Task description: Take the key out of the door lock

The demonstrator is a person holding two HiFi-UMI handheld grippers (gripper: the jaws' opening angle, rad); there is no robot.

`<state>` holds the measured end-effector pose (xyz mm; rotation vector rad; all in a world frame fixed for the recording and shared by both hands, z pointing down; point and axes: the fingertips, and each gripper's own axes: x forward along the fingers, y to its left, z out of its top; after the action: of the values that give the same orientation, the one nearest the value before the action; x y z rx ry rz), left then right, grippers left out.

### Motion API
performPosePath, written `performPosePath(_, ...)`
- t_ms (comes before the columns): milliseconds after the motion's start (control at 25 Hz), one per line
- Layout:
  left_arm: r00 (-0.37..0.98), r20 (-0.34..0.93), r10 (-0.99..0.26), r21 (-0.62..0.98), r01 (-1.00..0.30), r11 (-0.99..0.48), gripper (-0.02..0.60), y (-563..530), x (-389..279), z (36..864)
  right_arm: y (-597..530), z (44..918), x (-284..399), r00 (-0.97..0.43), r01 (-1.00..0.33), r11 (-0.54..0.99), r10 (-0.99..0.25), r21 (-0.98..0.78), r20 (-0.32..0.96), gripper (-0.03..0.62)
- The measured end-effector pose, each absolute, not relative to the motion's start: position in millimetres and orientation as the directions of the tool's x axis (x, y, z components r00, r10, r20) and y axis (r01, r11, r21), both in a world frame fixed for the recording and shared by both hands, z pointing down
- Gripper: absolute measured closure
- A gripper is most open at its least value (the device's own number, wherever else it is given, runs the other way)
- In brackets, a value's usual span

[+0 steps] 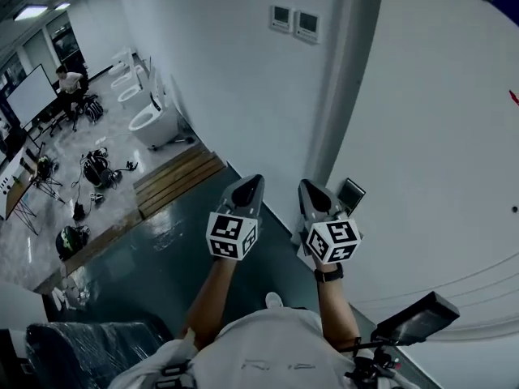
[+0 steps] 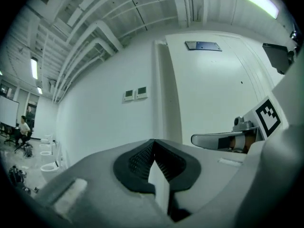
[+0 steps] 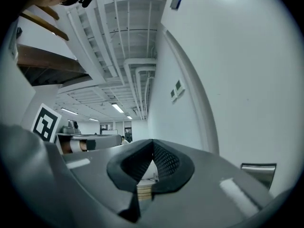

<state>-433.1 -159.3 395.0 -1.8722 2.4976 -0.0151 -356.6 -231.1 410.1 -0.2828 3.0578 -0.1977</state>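
Observation:
My left gripper and right gripper are held side by side, pointing up and forward in front of the white door. Both are shut, with nothing between the pads. In the left gripper view the left gripper has its ribbed pads meeting, and the right gripper shows beside it. In the right gripper view the right gripper is shut the same way. A dark metal plate sits on the door just past the right gripper, and shows again as the metal plate at lower right. No key shows in any view.
Two wall panels hang on the white wall left of the door frame. Wooden planks, white toilets, bags and a seated person are at far left. A small screen juts out by my right side.

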Motion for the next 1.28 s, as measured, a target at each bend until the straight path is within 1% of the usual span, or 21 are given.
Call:
performPosePath(200, -0.044, -0.032, -0.999, -0.001, -0.999, 0.044, 0.580, -250.1, -403.4, 390.9, -272.6, 404.3, -332.5, -0.968, -0.229, 0.972, -0.232, -0.041, -0.099, 0.588)
performPosePath(280, 0.030, -0.029, -0.999, 0.008, -1.000, -0.030, 0.580, -282.2, -396.1, 396.9, -296.3, 402.0, -316.8, -0.948, -0.298, 0.954, -0.299, -0.023, -0.112, 0.588)
performPosePath(480, 0.184, 0.003, -0.983, 0.002, -0.983, -0.184, 0.576, -334.6, -371.5, 414.2, -332.9, 410.5, -279.9, -0.874, -0.481, 0.876, -0.482, -0.030, -0.059, 0.588)
performPosePath(520, 0.222, -0.002, -0.975, 0.007, -0.975, -0.222, 0.522, -339.4, -366.9, 414.9, -332.8, 410.9, -271.9, -0.852, -0.519, 0.854, -0.520, -0.031, -0.054, 0.588)
performPosePath(600, 0.290, -0.021, -0.957, 0.023, -0.957, -0.290, 0.480, -347.9, -361.1, 414.5, -333.0, 411.9, -257.5, -0.803, -0.593, 0.804, -0.594, -0.037, -0.043, 0.588)
performPosePath(680, 0.332, -0.036, -0.943, 0.029, -0.943, -0.333, 0.449, -354.8, -359.8, 414.6, -329.8, 413.7, -246.8, -0.762, -0.646, 0.762, -0.647, -0.037, -0.031, 0.588)
performPosePath(840, 0.417, -0.047, -0.908, 0.020, -0.908, -0.418, 0.410, -373.7, -349.5, 414.1, -315.9, 417.8, -230.7, -0.688, -0.726, 0.688, -0.726, -0.030, -0.007, 0.588)
performPosePath(1160, 0.534, -0.068, -0.843, 0.066, -0.840, -0.538, 0.414, -386.8, -343.2, 416.0, -281.2, 451.5, -220.5, -0.585, -0.811, 0.581, -0.808, -0.062, 0.069, 0.588)
performPosePath(1280, 0.564, -0.089, -0.821, 0.054, -0.820, -0.569, 0.439, -389.9, -343.2, 414.5, -276.1, 464.8, -214.4, -0.561, -0.828, 0.555, -0.823, -0.079, 0.087, 0.588)
